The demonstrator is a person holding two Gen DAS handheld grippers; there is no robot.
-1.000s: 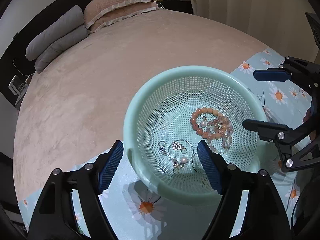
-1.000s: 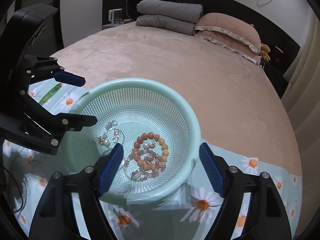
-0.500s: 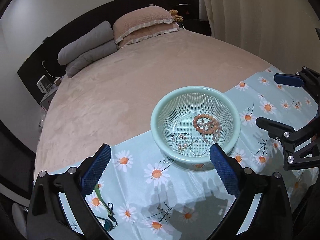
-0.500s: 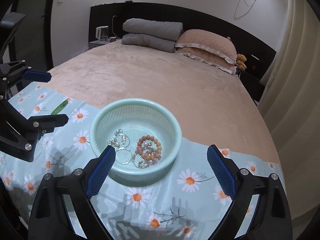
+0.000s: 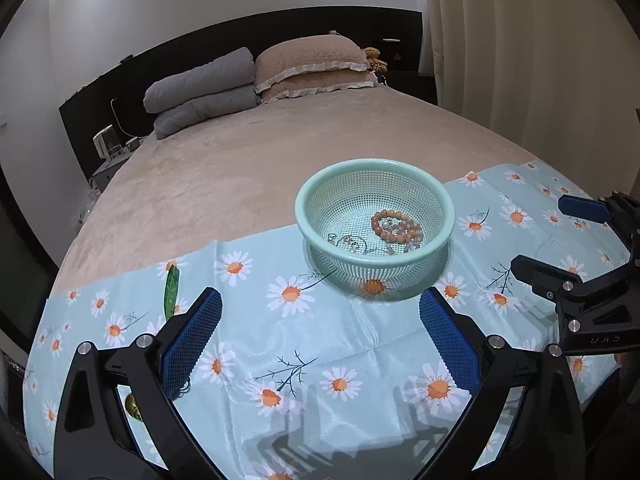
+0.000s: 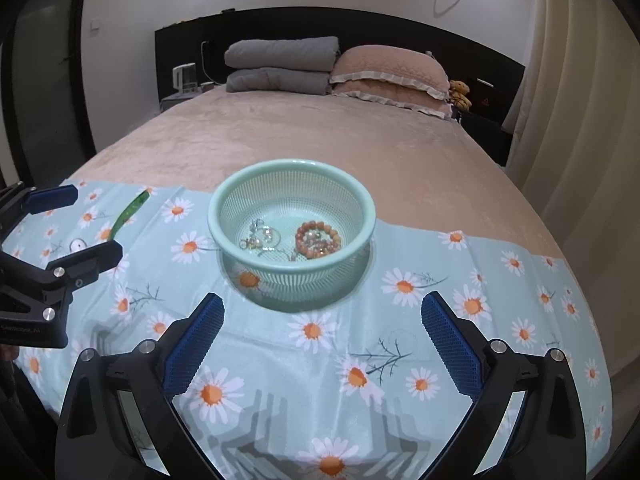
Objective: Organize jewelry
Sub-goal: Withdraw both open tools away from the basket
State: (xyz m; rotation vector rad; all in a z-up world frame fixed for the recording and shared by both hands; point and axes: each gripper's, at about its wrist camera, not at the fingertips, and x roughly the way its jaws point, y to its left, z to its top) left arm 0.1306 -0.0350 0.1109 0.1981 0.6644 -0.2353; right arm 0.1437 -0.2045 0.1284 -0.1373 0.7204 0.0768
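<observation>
A mint-green mesh basket (image 5: 436, 236) (image 6: 232, 240) stands on the daisy-print cloth (image 5: 320, 360) (image 6: 300, 360). It holds a pink bead bracelet (image 5: 396, 227) (image 6: 318, 239) and silver rings and earrings (image 5: 349, 241) (image 6: 260, 237). My left gripper (image 5: 320, 340) is open and empty, well short of the basket; it also shows at the left of the right wrist view (image 6: 76, 224). My right gripper (image 6: 322, 340) is open and empty, also back from the basket; it shows at the right of the left wrist view (image 5: 552, 236).
A green leaf-shaped piece (image 5: 171, 293) (image 6: 129, 213) lies on the cloth left of the basket. A small gold object (image 5: 134, 405) peeks out by my left finger. The cloth covers the near end of a beige bed (image 5: 260, 152) with pillows (image 5: 312, 64) at its head.
Both grippers have pulled back and up from the basket, which now looks smaller and farther away. The jewelry stays in the basket. More of the cloth and the green piece have come into view.
</observation>
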